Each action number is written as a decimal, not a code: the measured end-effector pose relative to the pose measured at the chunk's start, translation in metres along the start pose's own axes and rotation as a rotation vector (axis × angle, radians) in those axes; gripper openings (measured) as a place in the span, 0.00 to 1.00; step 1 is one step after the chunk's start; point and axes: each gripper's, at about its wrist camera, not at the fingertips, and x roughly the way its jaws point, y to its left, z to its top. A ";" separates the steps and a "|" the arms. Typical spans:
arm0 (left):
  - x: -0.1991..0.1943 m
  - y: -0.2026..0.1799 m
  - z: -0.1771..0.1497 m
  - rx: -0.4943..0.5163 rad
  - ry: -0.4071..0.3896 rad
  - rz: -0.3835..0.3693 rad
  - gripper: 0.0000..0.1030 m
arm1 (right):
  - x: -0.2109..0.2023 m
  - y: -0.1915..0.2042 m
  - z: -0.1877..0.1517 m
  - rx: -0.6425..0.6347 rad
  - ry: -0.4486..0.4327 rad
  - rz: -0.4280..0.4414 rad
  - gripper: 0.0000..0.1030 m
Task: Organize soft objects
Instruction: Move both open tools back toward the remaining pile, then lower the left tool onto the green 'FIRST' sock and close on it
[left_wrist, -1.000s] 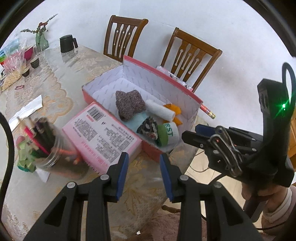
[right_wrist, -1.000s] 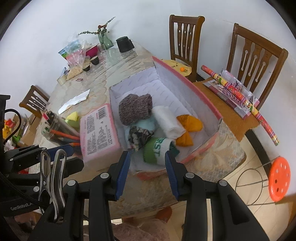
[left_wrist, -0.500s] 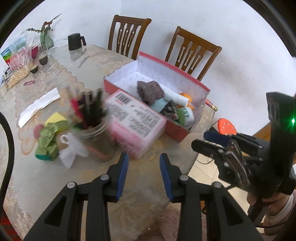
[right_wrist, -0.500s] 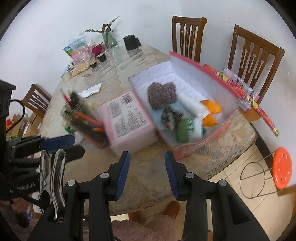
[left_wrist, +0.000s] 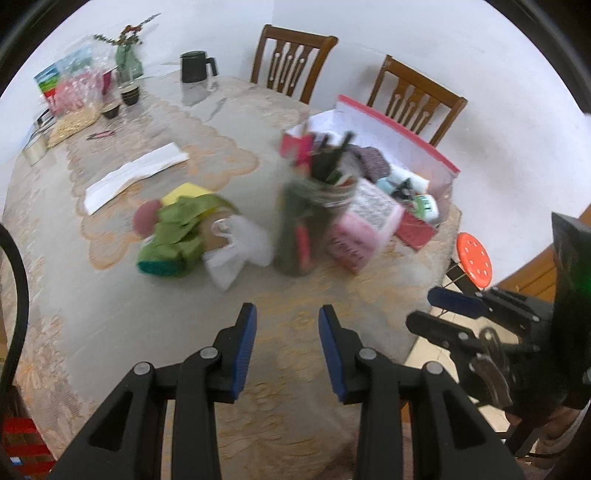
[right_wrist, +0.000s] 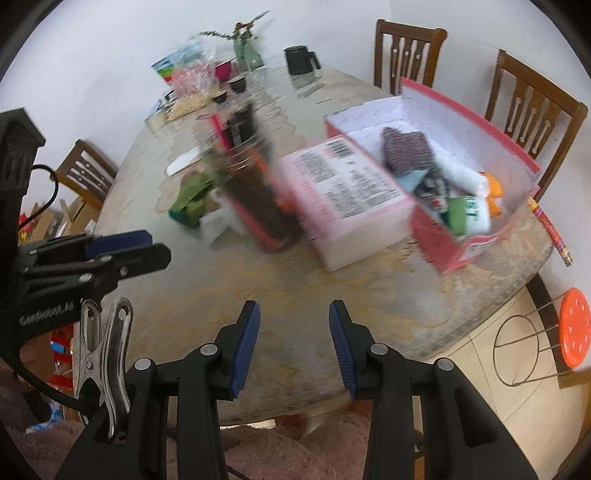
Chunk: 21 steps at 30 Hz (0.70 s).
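Both grippers are hanging empty over the table: left gripper and right gripper are each standing parted, gripping nothing. I am seeing loose soft objects lying beside the pen jar, left of it in the left view. More soft items are sitting inside the open pink box, just past its lid
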 end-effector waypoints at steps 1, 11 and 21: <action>0.000 0.009 -0.002 -0.009 0.000 0.007 0.35 | 0.003 0.008 -0.001 -0.009 0.006 0.003 0.39; 0.005 0.075 -0.006 -0.087 -0.006 0.063 0.35 | 0.021 0.061 -0.001 -0.103 0.022 0.011 0.39; 0.034 0.117 0.009 -0.136 0.000 0.086 0.35 | 0.044 0.091 0.006 -0.158 0.042 -0.007 0.39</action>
